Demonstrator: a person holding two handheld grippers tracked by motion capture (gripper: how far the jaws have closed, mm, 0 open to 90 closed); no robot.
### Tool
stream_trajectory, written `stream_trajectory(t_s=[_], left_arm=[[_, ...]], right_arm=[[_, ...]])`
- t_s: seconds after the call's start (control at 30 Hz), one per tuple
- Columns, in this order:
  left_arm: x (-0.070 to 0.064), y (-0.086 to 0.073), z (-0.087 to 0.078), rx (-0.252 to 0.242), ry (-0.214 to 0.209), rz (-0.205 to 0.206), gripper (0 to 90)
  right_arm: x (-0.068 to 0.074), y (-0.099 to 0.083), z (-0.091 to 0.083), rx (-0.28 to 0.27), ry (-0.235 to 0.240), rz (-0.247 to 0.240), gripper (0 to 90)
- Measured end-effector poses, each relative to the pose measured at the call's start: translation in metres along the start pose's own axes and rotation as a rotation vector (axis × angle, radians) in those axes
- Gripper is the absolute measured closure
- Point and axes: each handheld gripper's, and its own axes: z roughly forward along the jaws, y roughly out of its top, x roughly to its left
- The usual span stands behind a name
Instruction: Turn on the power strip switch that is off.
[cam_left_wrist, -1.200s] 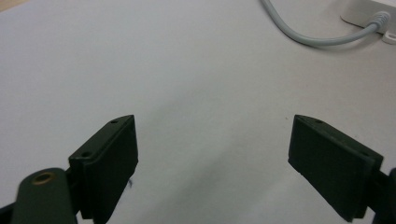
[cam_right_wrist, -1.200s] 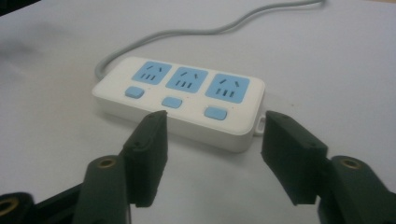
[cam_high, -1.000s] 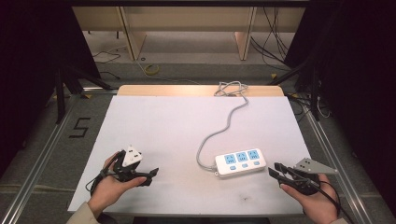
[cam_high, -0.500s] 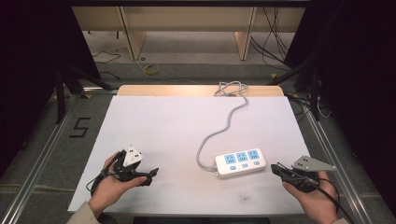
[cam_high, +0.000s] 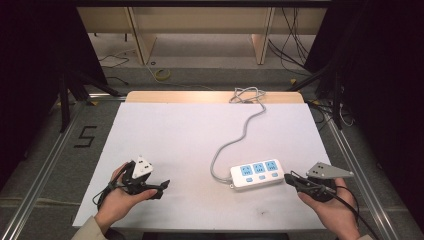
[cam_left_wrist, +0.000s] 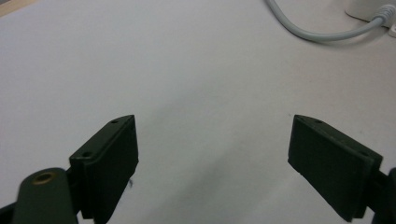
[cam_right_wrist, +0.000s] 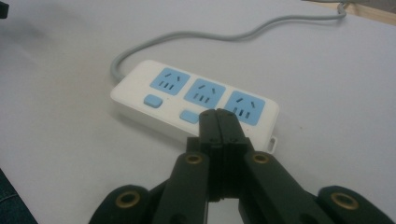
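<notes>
The power strip (cam_high: 257, 174) lies at the near right of the table, long axis running nine to three, just off your clenched, empty right gripper (cam_high: 291, 179) at its three o'clock end, while your released left gripper (cam_high: 161, 188) waits well apart.

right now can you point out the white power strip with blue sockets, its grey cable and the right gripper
white power strip with blue sockets (cam_right_wrist: 196, 100), right gripper view, middle blue socket face
grey cable (cam_high: 235, 141), high view, mid-run on the table
right gripper (cam_right_wrist: 218, 122), right gripper view, tips of the shut black jaws
</notes>
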Motion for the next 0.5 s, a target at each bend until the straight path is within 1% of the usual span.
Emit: stream_trajectory(t_s=[0.17, 0.2, 0.5], left_arm=[[0.000, 0.000, 0.000, 0.000, 0.001, 0.000, 15.6], [0.000, 0.000, 0.000, -0.001, 0.001, 0.000, 15.7], [-0.001, 0.000, 0.001, -0.002, 0.002, 0.004, 15.6]], right_arm=[[0.001, 0.005, 0.001, 0.007, 0.017, -0.003, 90.0], [0.001, 0.006, 0.001, 0.006, 0.017, -0.010, 90.0], [0.003, 0.014, 0.006, 0.027, 0.032, -0.017, 90.0]])
